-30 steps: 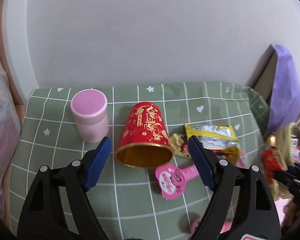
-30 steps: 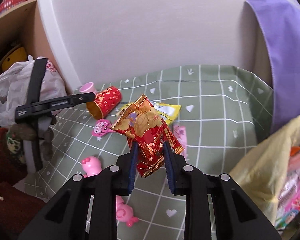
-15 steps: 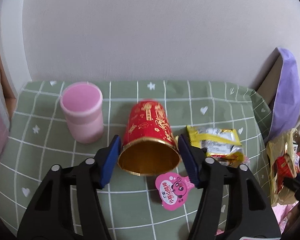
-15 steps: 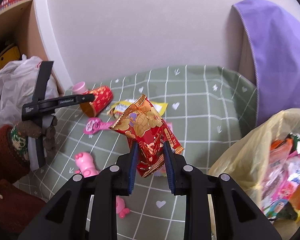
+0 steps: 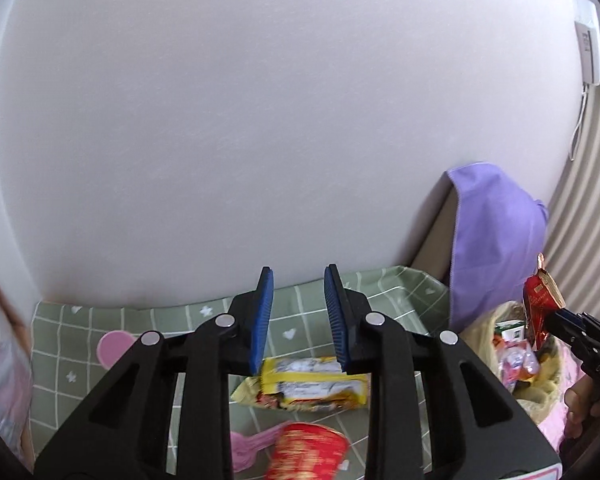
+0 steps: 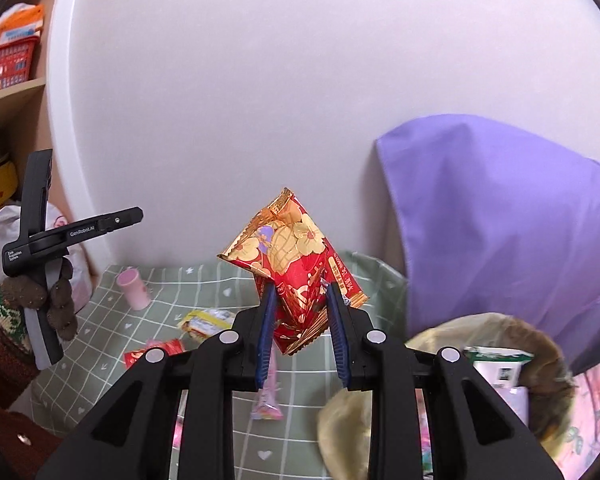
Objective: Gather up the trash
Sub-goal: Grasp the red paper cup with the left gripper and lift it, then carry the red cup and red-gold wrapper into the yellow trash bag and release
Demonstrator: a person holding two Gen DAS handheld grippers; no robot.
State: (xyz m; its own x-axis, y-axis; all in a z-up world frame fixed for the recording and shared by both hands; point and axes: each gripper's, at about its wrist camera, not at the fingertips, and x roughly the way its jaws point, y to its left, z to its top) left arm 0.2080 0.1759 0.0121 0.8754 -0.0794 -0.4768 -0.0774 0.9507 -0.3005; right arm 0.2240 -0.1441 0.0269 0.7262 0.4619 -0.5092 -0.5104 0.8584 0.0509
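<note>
Green checked cloth [image 5: 384, 292] with white hearts covers the worktop below a pale wall [image 5: 260, 120]. Purple fabric [image 6: 500, 216] hangs at the right, above a yellowish trash bag [image 6: 548, 344] that stands open with wrappers and a carton inside. The right tool [image 6: 300, 332] pinches a red and gold snack wrapper [image 6: 296, 264] between its blue pads, holding it in the air near the bag's mouth. The left tool [image 5: 296, 316] has just been closing; its pads stand a narrow gap apart with nothing between them. Below that tool a red and gold cup [image 5: 308, 456] lies on the cloth, blurred, so it may be on its side. Just beyond it is a yellow packet [image 5: 312, 384], a pink tag [image 5: 252, 444] beside the cup, and a pink cup [image 6: 133, 289] upright farther left.
</note>
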